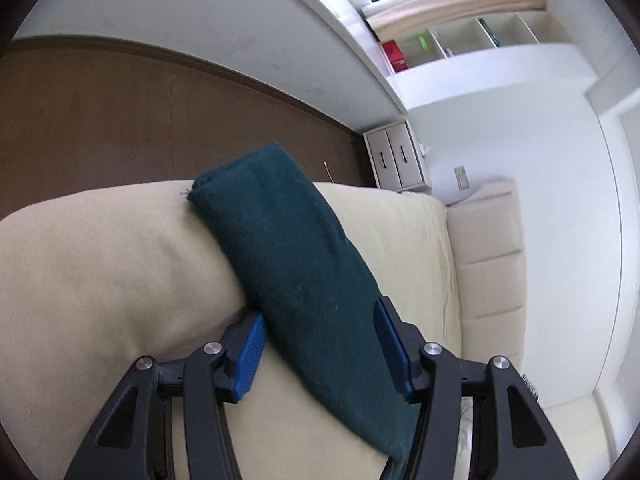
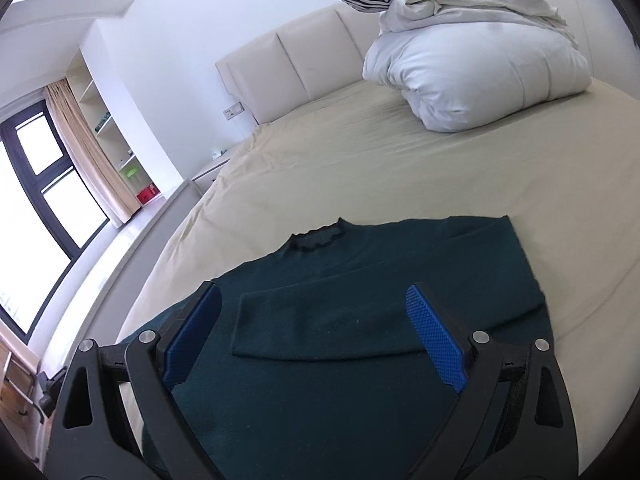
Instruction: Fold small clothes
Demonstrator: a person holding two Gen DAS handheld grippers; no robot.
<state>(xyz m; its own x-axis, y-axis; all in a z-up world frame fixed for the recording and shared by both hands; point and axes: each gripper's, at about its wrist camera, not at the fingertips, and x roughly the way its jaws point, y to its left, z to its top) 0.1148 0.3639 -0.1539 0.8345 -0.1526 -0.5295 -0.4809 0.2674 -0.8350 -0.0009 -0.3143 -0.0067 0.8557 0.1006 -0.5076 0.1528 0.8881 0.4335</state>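
So the green sweater lies flat on the bed, collar toward the headboard, 1 sleeve folded across its chest. Right gripper hovers wide over that sleeve, empty. Left gripper half open, straddling the other sleeve, no squeeze. Risk: pads snag both layers, dragging the folded sleeve askew.
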